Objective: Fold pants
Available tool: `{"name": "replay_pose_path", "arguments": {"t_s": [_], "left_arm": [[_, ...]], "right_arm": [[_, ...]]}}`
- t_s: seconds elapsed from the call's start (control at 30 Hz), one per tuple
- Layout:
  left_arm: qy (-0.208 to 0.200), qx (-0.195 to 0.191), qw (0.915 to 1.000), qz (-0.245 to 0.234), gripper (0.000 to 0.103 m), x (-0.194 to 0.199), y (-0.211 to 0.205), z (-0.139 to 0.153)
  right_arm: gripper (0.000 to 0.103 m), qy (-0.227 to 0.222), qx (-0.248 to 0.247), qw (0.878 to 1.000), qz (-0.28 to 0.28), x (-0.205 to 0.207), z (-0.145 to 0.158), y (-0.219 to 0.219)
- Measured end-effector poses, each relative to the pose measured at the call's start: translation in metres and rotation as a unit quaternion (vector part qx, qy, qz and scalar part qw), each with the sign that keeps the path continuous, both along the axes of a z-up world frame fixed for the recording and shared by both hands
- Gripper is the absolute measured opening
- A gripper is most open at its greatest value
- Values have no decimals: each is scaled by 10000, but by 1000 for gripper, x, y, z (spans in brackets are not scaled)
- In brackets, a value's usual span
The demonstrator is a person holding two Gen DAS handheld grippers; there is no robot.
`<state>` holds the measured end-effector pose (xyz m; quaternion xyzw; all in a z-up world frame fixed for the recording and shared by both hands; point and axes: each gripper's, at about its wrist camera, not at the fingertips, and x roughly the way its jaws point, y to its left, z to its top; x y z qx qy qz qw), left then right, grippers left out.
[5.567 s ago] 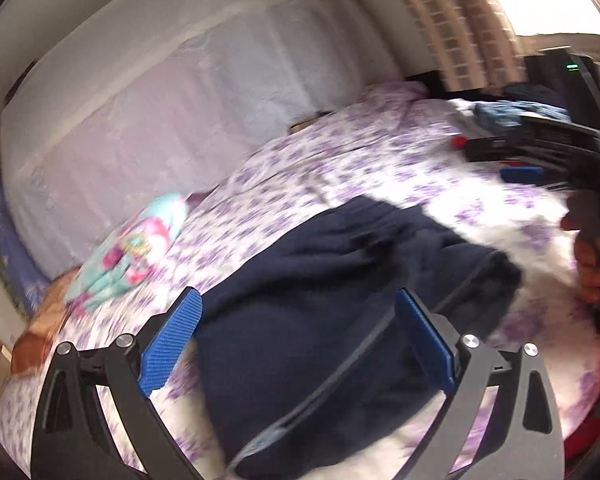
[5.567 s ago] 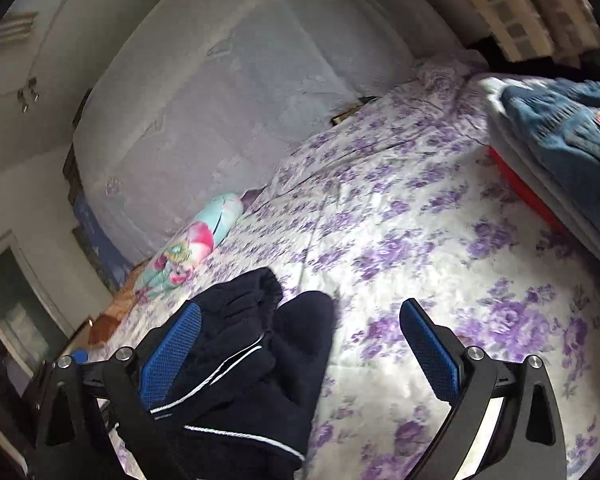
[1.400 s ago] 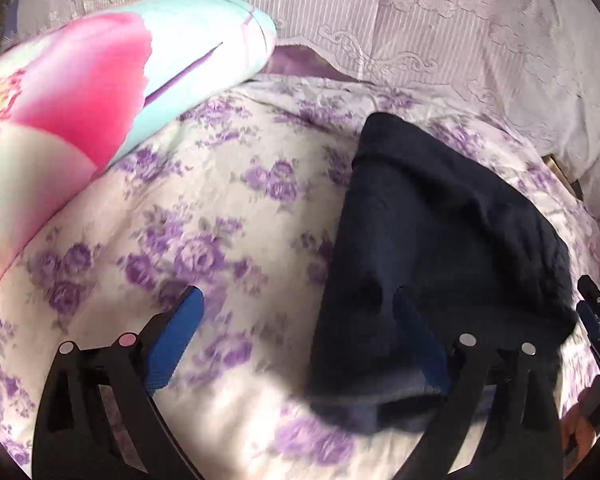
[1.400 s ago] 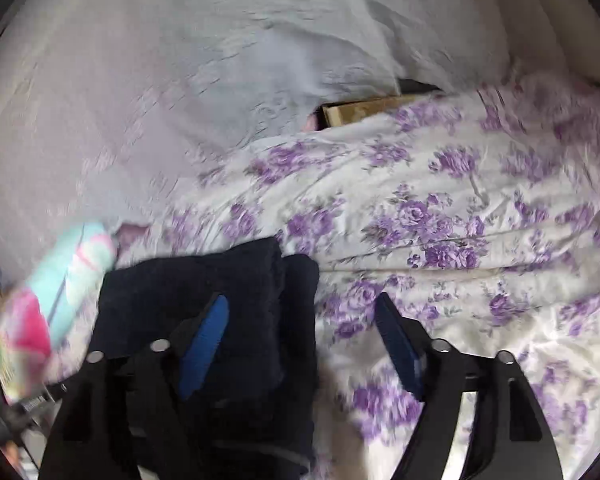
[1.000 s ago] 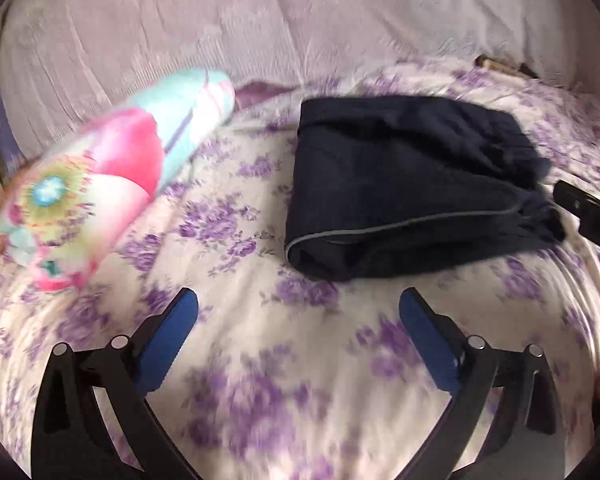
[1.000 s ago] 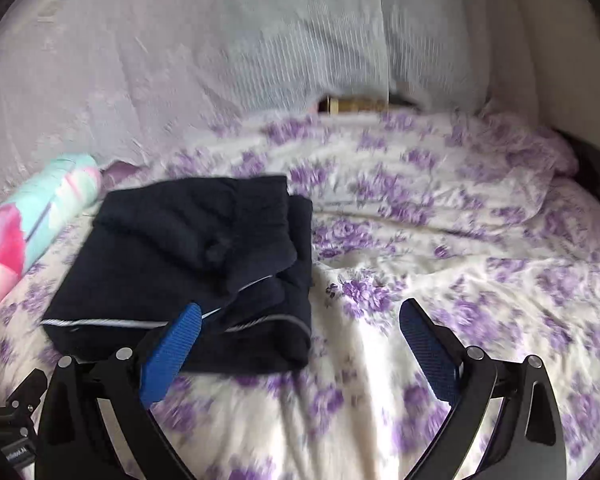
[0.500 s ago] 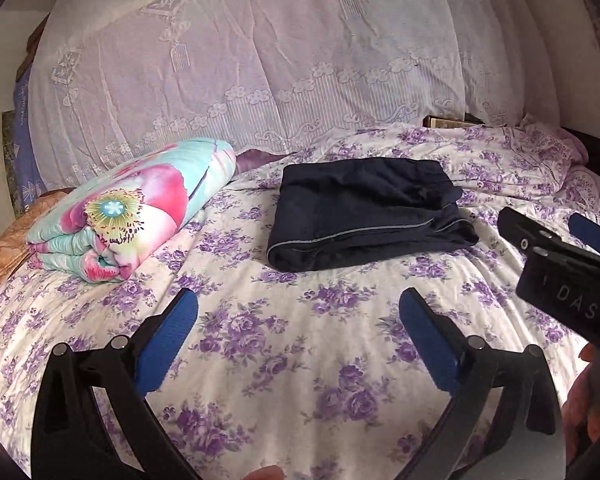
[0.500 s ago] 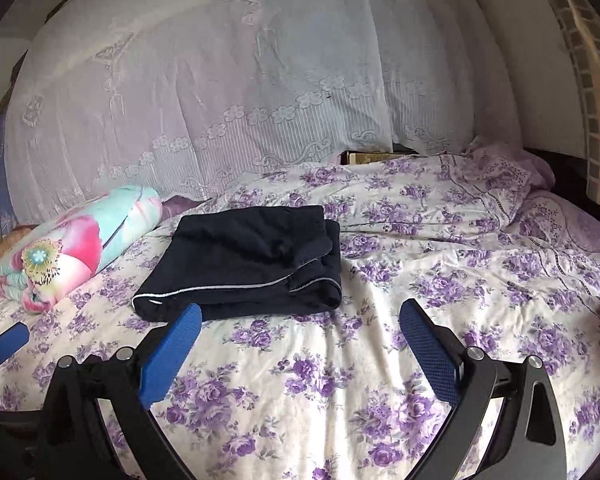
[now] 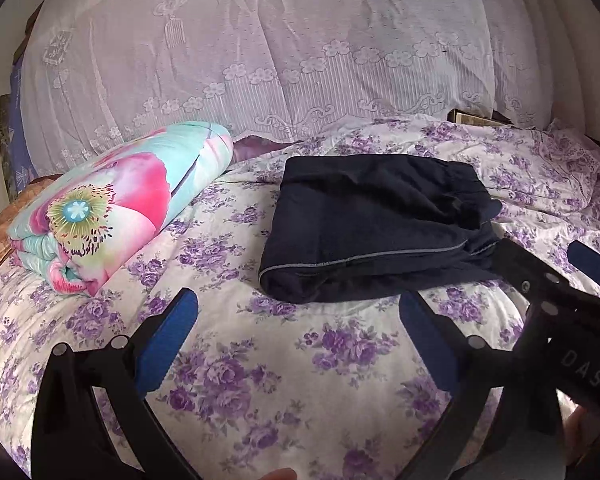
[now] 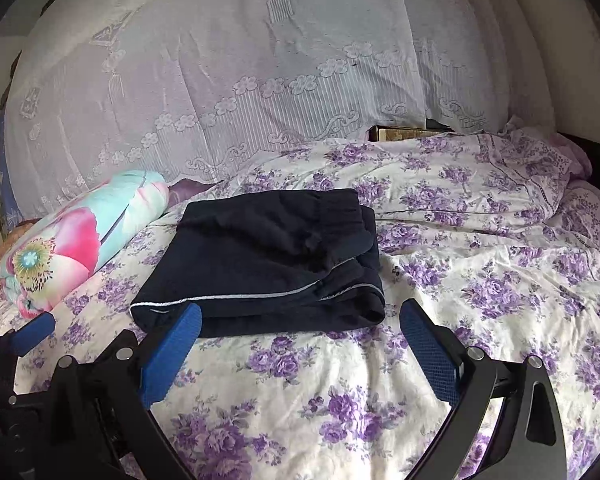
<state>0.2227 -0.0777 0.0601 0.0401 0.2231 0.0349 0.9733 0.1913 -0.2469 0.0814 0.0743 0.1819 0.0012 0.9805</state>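
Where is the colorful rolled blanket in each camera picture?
Left wrist view: the rolled blanket lies at middle left, left of the folded pants.
Right wrist view: the rolled blanket is at the left edge, smaller.
Shared landmark: the folded pants on the flowered bedsheet.

Navy pants (image 9: 364,224); purple-flowered white bedsheet (image 9: 300,380); blue-padded tongs (image 9: 300,344)

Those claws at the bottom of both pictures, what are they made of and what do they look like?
Each claw, left and right, has black, angular plastic-looking arms with silver bolts and two textured blue pads. The right one's body, seen in the left view, carries pale letters "DAS".
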Motion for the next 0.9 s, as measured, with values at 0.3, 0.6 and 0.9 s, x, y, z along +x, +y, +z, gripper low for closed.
{"name": "replay_pose_path", "arguments": {"t_s": [0.3,0.6,0.9], "left_arm": [[60,33,9999,-97,98,9,-3,-1],[42,-36,10000,-60,98,8,0,-1],[25,0,10000,-73,98,8,-1,-1]], "right_arm": [[99,21,-132,9997,-210,20,2,1],[99,253,-68,9993,-250,26,-3,-3],[99,280,-121,9993,-227,27,-4,-2]]}}
